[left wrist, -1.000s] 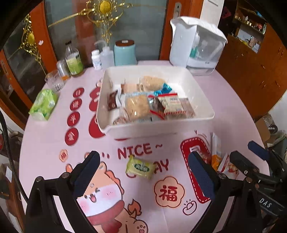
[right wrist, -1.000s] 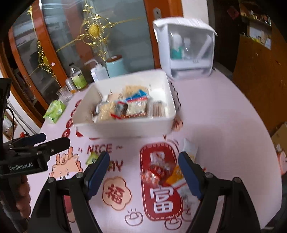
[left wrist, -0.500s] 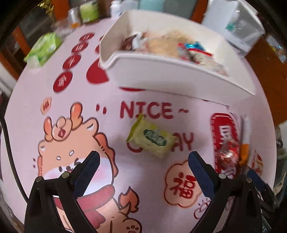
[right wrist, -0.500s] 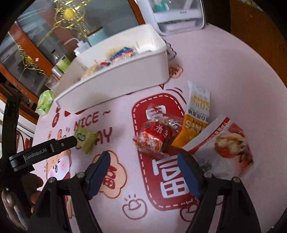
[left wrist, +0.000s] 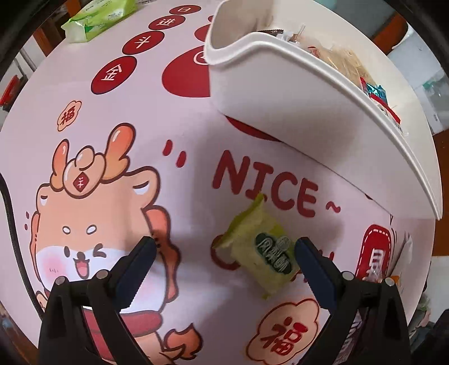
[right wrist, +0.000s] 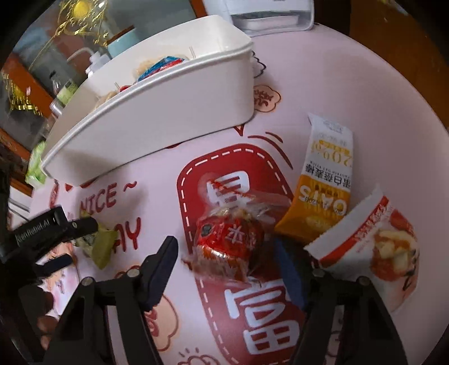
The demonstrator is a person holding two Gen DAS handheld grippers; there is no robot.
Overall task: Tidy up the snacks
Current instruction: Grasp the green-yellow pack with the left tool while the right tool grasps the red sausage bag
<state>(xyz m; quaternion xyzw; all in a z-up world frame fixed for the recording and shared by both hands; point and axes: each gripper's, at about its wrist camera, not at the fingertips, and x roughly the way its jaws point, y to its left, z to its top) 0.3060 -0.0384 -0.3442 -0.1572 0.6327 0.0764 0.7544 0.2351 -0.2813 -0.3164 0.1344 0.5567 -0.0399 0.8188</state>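
A small green snack packet (left wrist: 261,250) lies on the pink printed tablecloth, between the fingers of my left gripper (left wrist: 224,247), closer to the right finger. That gripper is open and points steeply down. A red foil-wrapped snack (right wrist: 230,238) sits between the fingers of my right gripper (right wrist: 224,247), whose jaws are closing; a gap still shows at the left finger (right wrist: 165,258). The white bin (left wrist: 294,92) (right wrist: 168,112) holds several snacks just beyond both grippers. In the right wrist view the left gripper's black body (right wrist: 42,227) hangs over the green packet (right wrist: 103,244).
An orange oat bar (right wrist: 322,191) and a red-and-white packet (right wrist: 378,247) lie right of the red snack. A green tissue pack (left wrist: 98,16) sits at the far left of the table. Bottles (right wrist: 66,92) and a white appliance (right wrist: 269,16) stand behind the bin.
Both grippers have dropped towards the table. The left one now straddles the green packet and has rolled. The right one straddles the red snack with its jaws narrower than before.
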